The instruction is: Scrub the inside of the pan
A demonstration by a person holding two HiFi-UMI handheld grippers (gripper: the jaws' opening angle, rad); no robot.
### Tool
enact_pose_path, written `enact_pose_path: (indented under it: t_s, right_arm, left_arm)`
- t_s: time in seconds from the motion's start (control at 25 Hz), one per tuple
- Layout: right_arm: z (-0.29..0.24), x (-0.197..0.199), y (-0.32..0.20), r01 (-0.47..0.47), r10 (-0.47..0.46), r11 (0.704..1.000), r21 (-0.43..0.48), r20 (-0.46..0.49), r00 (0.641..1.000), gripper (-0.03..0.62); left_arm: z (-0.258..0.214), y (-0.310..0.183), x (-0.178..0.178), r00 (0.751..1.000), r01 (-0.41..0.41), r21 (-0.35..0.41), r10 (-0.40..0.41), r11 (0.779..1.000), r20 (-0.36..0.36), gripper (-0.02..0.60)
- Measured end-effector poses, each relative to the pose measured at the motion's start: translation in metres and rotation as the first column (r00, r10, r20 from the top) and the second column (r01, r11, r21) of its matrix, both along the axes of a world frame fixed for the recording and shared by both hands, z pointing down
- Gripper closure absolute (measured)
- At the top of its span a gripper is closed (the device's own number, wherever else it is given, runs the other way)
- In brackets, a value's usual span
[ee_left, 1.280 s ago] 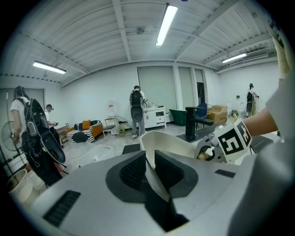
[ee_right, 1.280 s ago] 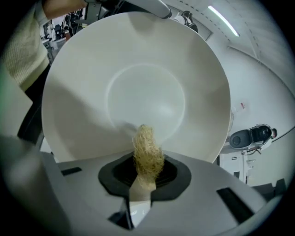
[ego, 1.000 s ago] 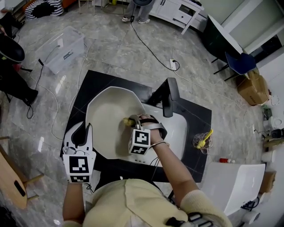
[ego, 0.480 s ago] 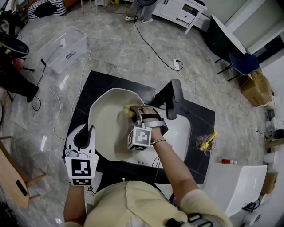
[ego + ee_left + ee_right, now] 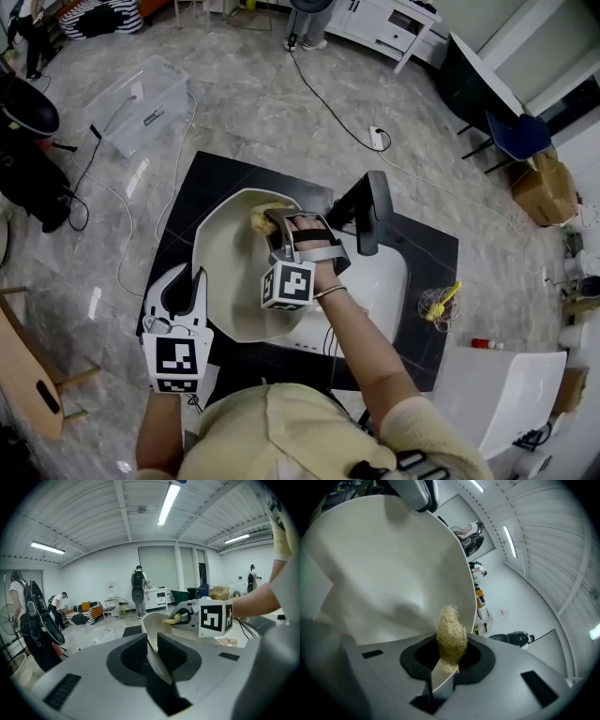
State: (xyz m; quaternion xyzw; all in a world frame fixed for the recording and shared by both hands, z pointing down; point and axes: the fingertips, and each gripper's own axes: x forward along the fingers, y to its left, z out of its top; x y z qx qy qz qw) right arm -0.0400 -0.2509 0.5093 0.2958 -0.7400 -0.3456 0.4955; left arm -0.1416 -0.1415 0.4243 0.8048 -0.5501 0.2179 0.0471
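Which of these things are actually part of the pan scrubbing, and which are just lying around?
In use: pan, gripped at its rim by the left claw; scrubber, held in the right claw inside the pan; sink beneath.
Lying about: clear plastic box; glass beside the sink; cardboard box; blue chair.

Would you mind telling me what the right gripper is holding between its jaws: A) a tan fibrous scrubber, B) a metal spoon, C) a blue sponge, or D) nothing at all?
A: the right gripper view shows the right gripper with its jaws closed on a tan fibrous scrubber, which stands in front of the cream inner wall of the pan.
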Motion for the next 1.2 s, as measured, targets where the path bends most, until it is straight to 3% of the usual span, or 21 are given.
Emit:
enact_pose_path:
  t_s: [0.32,0.64,0.84,1.04,1.2]
  right_arm:
    - [-0.021,-0.025,0.001,0.034,-0.036,0.999,0.036,0.058,0.998,0.522]
    - [-0.059,-0.049,0.013,0.065,-0.072,0.997,0.039,0.219,0.973,0.522]
    - [-0.083,-0.042,0.025,0.037,-0.037,0.999,0.006,0.341,0.939,0.520]
    - [-0.079,-0.021,0.037,0.009,-0.006,1.000,-0.011,0.281,0.960,0.520]
    - [-0.063,0.003,0.040,-0.088,0.105,0.993,-0.073,0.268,0.958,0.520]
  left_arm:
    - [0.001,0.000,0.001,1.000,-0.009,-0.005,0.009,1.000,-0.004,0.518]
    - [0.001,0.000,0.001,1.000,-0.014,-0.010,0.013,1.000,-0.013,0.517]
    - [0.001,-0.001,0.001,1.000,-0.021,-0.009,0.021,1.000,-0.021,0.517]
    - [0.002,-0.002,0.000,1.000,-0.016,-0.005,0.016,1.000,-0.027,0.517]
    - [0.002,-0.002,0.000,0.999,-0.015,-0.004,0.015,1.000,-0.029,0.517]
